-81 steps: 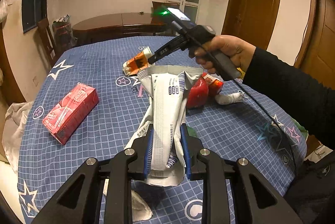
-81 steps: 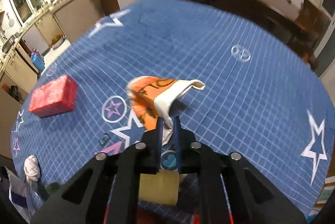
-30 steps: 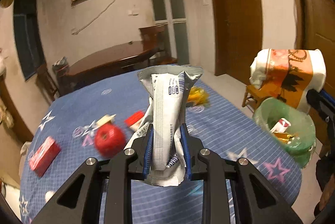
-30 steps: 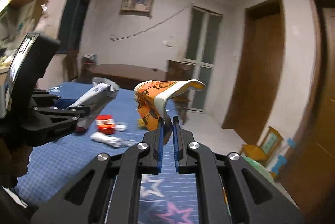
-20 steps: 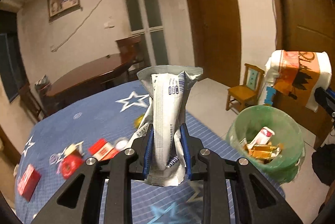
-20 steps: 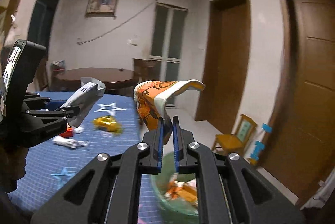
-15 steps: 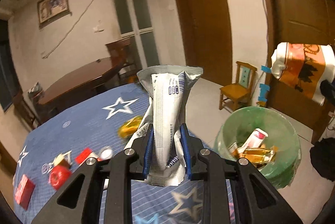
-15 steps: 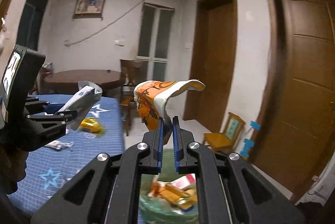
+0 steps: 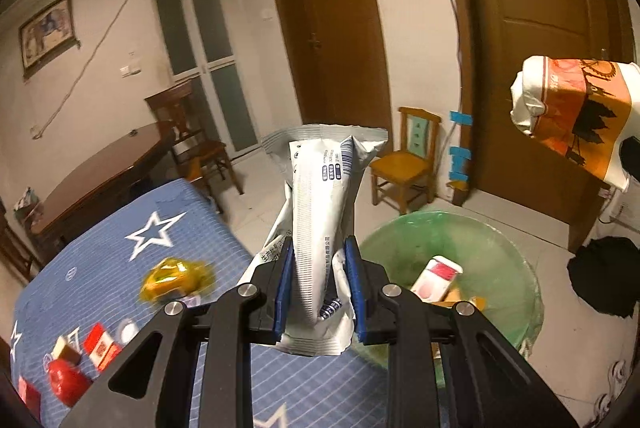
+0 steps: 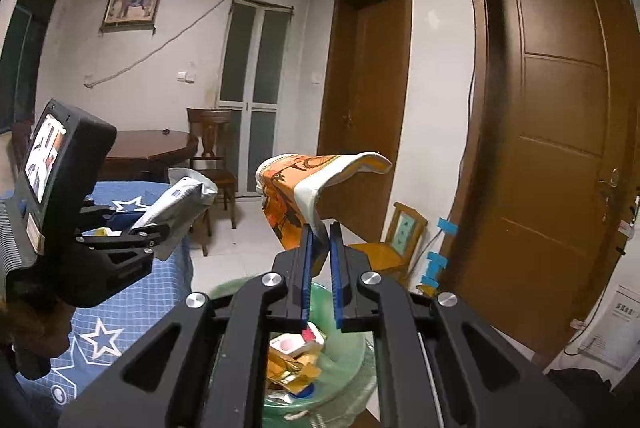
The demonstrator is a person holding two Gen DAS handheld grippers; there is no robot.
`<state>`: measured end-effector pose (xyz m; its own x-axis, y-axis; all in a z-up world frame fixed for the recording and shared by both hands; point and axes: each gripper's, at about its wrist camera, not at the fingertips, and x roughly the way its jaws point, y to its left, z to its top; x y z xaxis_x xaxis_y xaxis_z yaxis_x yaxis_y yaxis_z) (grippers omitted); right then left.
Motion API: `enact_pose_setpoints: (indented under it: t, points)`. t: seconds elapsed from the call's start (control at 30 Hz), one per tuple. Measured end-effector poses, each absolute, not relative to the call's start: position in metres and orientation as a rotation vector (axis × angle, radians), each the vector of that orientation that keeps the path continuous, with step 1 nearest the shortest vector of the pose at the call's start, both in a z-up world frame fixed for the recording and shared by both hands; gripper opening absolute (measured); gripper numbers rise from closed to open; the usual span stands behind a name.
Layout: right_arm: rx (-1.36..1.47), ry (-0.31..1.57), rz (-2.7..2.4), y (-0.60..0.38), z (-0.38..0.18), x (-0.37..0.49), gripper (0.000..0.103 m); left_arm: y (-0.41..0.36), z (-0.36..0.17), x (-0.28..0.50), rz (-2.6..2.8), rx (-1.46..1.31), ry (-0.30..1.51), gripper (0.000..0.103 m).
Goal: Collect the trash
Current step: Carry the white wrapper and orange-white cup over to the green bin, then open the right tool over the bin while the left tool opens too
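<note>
Standing on the floor by the corner of the blue star-patterned surface (image 9: 120, 252), the green-lined trash bin (image 9: 516, 268) already holds a white and red carton (image 9: 436, 274) and some orange wrappers (image 10: 294, 372). Behind the bin, at about 12 o'clock, a small wooden chair (image 9: 408, 164) is before the brown door (image 9: 540, 68). On the surface, at 9 o'clock from the left tool, lie a yellow wrapper (image 9: 174, 278), a red and white packet (image 9: 102, 346) and a red round thing (image 9: 66, 384); nothing stands between the tools and the bin.

The left tool (image 9: 318, 282) is clamped on a silver-white snack bag (image 9: 320, 196), which stands nearly upright, above the edge of the surface and just at 9 o'clock of the bin. The right tool (image 10: 319, 260) is pressed together on the thin edge of an orange and white wrapper (image 10: 296, 188), which hangs over the bin. In the right wrist view, the left tool points toward 2 o'clock.
</note>
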<state>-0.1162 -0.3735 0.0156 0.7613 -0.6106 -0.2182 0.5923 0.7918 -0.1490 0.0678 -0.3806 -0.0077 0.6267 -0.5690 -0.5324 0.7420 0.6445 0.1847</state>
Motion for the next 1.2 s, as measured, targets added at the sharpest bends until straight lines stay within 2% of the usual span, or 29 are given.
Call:
enact_pose_setpoints:
  t: [0.43,1.2]
  points:
    - [-0.058,0.313,-0.713,-0.388,0.007,-0.120,0.007,-0.411,-0.035,0.067,-0.853,0.451,0.495,0.026]
    - [-0.023,0.364,-0.711,-0.398,0.004,-0.106,0.007,-0.421,-0.053,0.088,-0.878,0.478,0.542,0.026]
